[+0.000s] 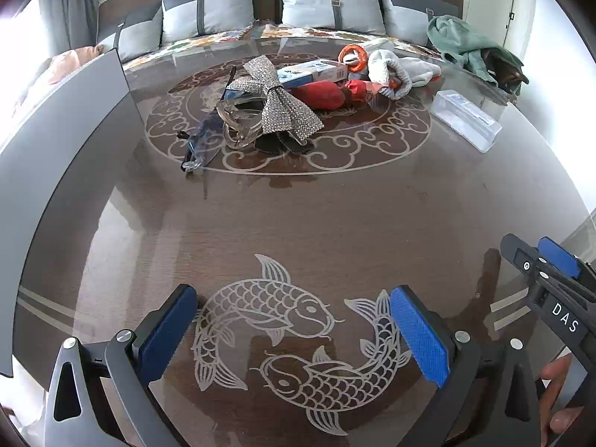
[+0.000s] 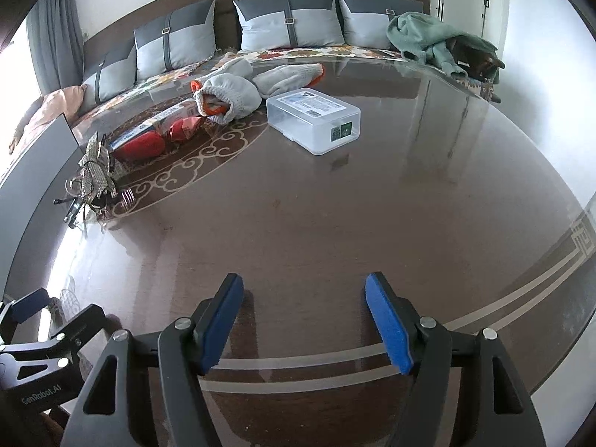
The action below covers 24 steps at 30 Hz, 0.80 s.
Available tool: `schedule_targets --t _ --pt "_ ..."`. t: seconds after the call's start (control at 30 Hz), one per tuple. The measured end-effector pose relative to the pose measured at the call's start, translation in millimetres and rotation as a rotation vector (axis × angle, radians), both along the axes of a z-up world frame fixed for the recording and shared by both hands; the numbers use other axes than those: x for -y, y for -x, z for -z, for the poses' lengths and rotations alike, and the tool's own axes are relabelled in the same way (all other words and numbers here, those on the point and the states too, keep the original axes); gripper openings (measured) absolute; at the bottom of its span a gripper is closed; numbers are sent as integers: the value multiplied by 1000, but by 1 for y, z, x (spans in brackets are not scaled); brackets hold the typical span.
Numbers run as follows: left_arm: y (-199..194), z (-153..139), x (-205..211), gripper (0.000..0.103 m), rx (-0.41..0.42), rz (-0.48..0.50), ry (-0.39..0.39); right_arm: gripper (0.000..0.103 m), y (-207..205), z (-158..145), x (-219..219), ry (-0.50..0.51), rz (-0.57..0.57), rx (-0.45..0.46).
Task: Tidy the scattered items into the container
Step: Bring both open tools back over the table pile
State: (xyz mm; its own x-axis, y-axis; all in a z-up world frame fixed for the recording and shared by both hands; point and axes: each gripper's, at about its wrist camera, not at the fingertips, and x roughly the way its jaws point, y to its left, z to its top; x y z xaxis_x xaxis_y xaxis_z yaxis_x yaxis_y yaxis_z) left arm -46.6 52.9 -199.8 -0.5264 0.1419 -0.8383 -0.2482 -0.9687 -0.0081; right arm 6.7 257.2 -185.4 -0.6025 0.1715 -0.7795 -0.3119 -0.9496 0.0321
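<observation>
Left wrist, left tongs (image 1: pixel 294 329) wide open, empty, right tongs (image 2: pixel 303 322) likewise

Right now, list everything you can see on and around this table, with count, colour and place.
clear plastic box: one, lid on, right of the pile
rhinestone bow: one, silver, pile's front
knit gloves: several, pale grey with orange cuffs, far side
red pouch: one, mid-pile
carton: one, white and blue, behind the pouch
orange ring: one, far side
glasses: one pair, blue-framed, pile's left
green garment: one, far right
cushions: several, grey, sofa
left hand-held gripper: open, empty
right hand-held gripper: open, empty
</observation>
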Motion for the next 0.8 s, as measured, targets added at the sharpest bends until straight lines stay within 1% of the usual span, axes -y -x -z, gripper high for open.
schedule_targets --t 0.17,0.43,0.8 --pt "2 -1 0 103 18 21 6 70 1 0 0 6 12 -3" --pt "2 -1 -1 103 13 34 6 70 2 0 4 -26 15 10" --pt "2 -2 -2 103 14 36 7 70 0 0 3 -29 10 8"
